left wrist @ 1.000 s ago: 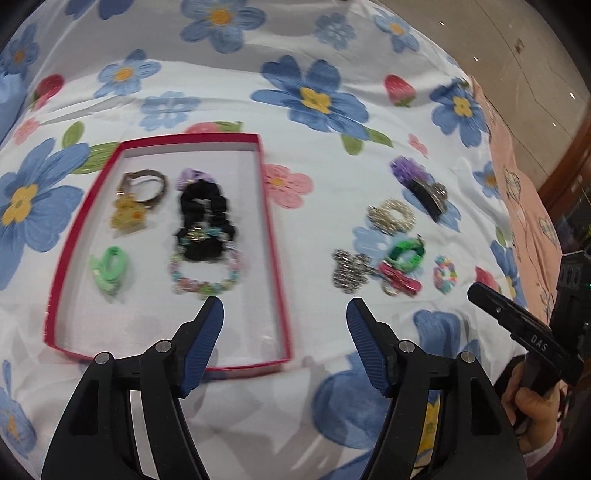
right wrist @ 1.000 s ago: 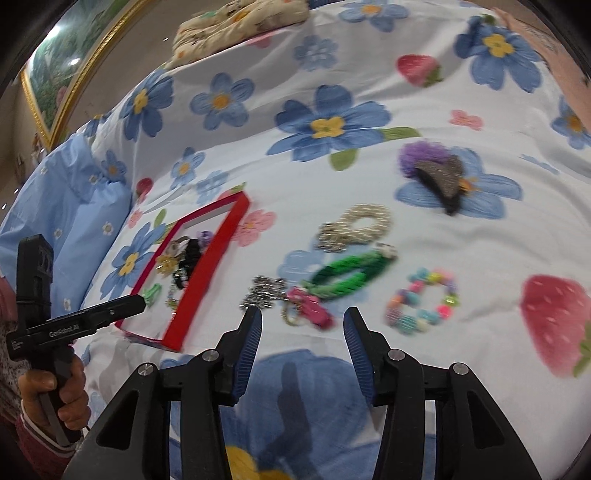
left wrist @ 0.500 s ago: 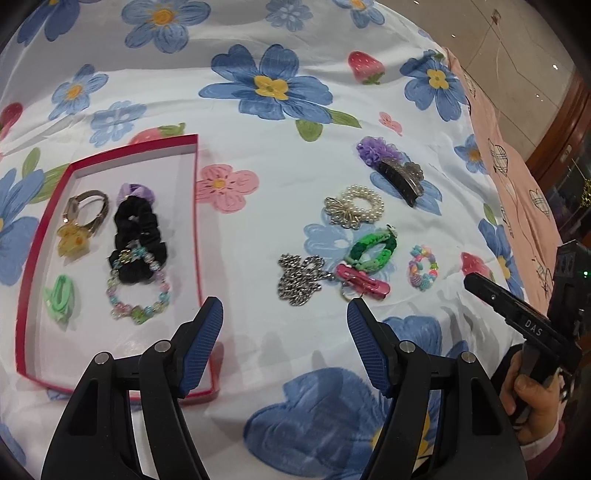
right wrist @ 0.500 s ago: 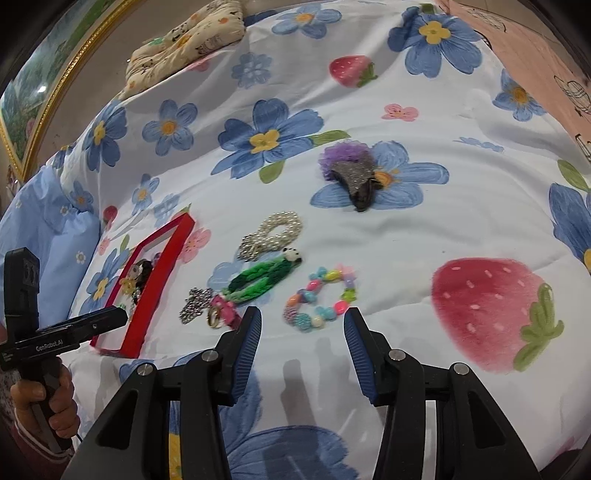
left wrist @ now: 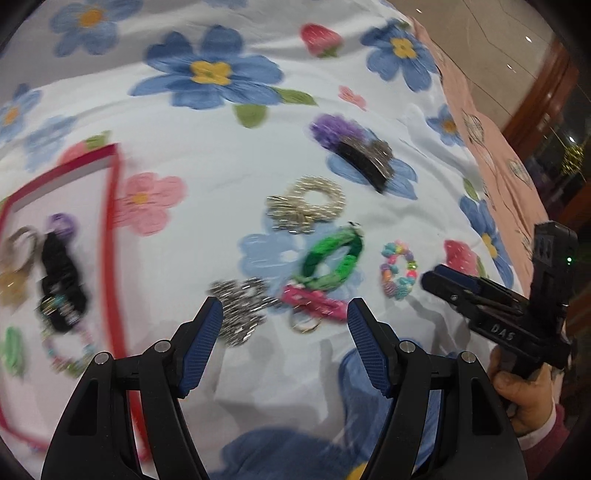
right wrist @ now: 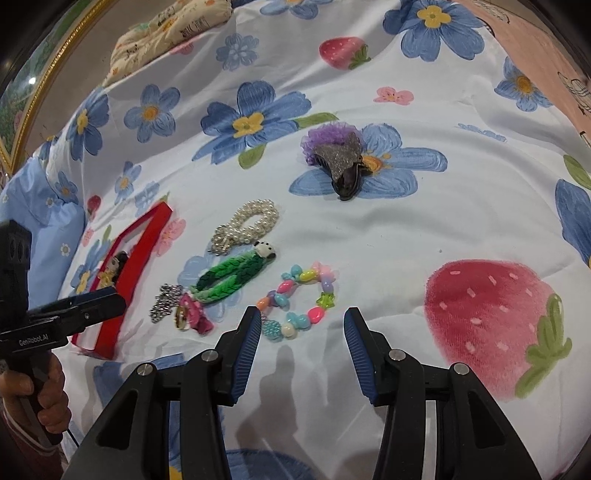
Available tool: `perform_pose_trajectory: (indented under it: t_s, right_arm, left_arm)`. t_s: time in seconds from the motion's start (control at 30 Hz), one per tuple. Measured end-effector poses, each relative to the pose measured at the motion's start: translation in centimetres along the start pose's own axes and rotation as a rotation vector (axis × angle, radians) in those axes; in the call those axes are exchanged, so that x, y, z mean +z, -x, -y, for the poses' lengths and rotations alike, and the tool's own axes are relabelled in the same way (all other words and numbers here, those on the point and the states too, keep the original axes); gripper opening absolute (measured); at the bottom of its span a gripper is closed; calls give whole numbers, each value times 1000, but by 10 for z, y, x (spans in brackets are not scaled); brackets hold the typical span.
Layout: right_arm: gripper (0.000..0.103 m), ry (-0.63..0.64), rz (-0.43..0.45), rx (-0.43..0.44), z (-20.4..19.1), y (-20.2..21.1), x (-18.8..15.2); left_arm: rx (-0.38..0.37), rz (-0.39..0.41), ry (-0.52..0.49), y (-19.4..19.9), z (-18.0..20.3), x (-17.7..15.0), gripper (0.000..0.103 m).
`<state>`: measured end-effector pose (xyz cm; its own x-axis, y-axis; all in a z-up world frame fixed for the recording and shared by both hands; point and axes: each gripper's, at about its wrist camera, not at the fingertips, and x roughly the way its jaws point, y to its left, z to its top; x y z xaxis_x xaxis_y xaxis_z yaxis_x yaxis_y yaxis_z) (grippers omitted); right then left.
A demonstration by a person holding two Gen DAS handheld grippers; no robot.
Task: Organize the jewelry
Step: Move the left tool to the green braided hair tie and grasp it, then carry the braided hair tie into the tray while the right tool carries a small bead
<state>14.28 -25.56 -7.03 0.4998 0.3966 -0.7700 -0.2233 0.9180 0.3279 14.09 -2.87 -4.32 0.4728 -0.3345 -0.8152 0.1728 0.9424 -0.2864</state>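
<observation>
A red-rimmed tray (left wrist: 112, 236) (right wrist: 127, 266) on the floral bedspread holds a black scrunchie (left wrist: 61, 273), a beaded bracelet and other pieces. Loose on the cloth lie a silver chain (left wrist: 240, 306) (right wrist: 166, 301), a pink clip with ring (left wrist: 314, 304) (right wrist: 192, 314), a green braided band (left wrist: 332, 258) (right wrist: 232, 277), a pearl bracelet (left wrist: 308, 206) (right wrist: 245, 225), a pastel bead bracelet (left wrist: 399, 273) (right wrist: 299, 301) and a purple glitter hair clip (left wrist: 354, 147) (right wrist: 336, 158). My left gripper (left wrist: 284, 317) is open above the chain and pink clip. My right gripper (right wrist: 301, 325) is open just before the pastel bracelet.
The bedspread (right wrist: 406, 229) is soft and wrinkled. A blue pillow (right wrist: 40, 221) lies at the left and a patterned cushion (right wrist: 166, 33) at the back. A pink sheet and the bed's edge (left wrist: 491, 140) are at the right, with floor beyond.
My left gripper has swung right, from over the tray to over the loose pieces. My right gripper has moved closer to the pastel bracelet. Both stay open and empty.
</observation>
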Motion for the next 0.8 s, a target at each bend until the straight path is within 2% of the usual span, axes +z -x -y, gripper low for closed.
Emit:
perform_pose_trajectory:
  t_s: [0.13,0.3,0.37,0.4,0.43,0.47,0.5,0.57,0.63,0.8]
  right_arm:
    - [48,25,-42,-24,2,-15,3]
    - [25,56,-46,-68,2,-26,1]
    - [11,48,-46,-57,4,-27,2]
    - [11,47,-45,-55,5,-28,3]
    - [10,49,-43,-56,5,-28,3]
    - [6,51,-41,-57,4,-28,3]
    - [5,49,-40,-55,4,-28,4]
    - [5,45,-38,-50,4,-28,4]
    - [5,43,-34,-42,4,-26,4]
    - [5,40,-14,-20,0,-19,7]
  left_arm:
    - [-24,-48,-51,-29,14,15,70]
    - [-33,-102,-88,-60,22,28,70]
    - [-28,-119,-106,-68,25,29,69]
    - [-23,-119,-118,-71,27,30,66]
    - [-22,-117,-126,-72,29,30,58]
    - [-27,-119,-131,-74,29,30,49]
    - [-43,-125,-132,-75,30,31,44]
    - [-66,-132,-128,-76,29,31,24]
    - [-101,-140,-124,-74,30,31,13]
    - [-143,-96,-108,-57,31,32,9]
